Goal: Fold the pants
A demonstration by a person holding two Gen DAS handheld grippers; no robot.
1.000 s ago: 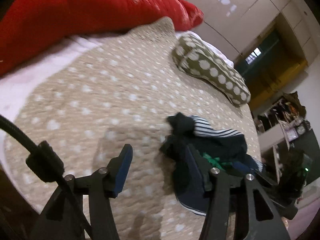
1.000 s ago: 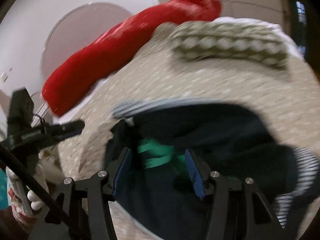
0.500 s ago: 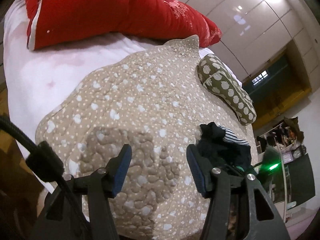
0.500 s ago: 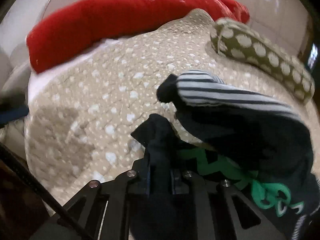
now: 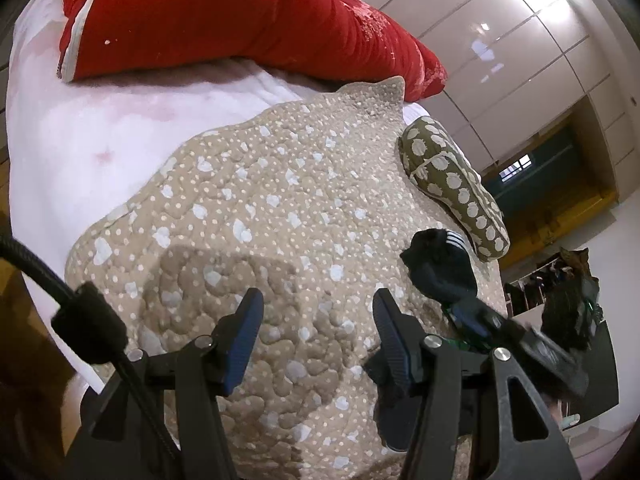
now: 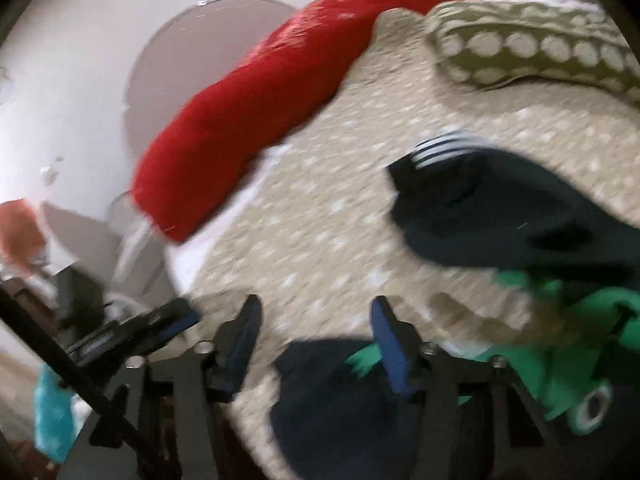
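Note:
The dark navy pants (image 6: 500, 216), with a striped cuff and a green print, lie crumpled on the beige dotted quilt (image 6: 320, 216). In the left wrist view the pants (image 5: 440, 268) sit to the right of my left gripper (image 5: 316, 340), which is open and empty above the quilt (image 5: 260, 200). My right gripper (image 6: 316, 340) is open and empty, with the pants to its right and below it. The right wrist view is blurred. The right gripper (image 5: 476, 320) also shows in the left wrist view, beside the pants.
A red pillow (image 5: 224, 20) lies at the head of the bed on a white sheet (image 5: 80, 140). An olive dotted pillow (image 5: 452, 184) lies at the quilt's far right edge. Wardrobe doors (image 5: 500, 40) stand beyond the bed.
My right gripper was shut on the pants half a second ago and has now opened and let go. The left gripper has drawn back from the pants and stayed open.

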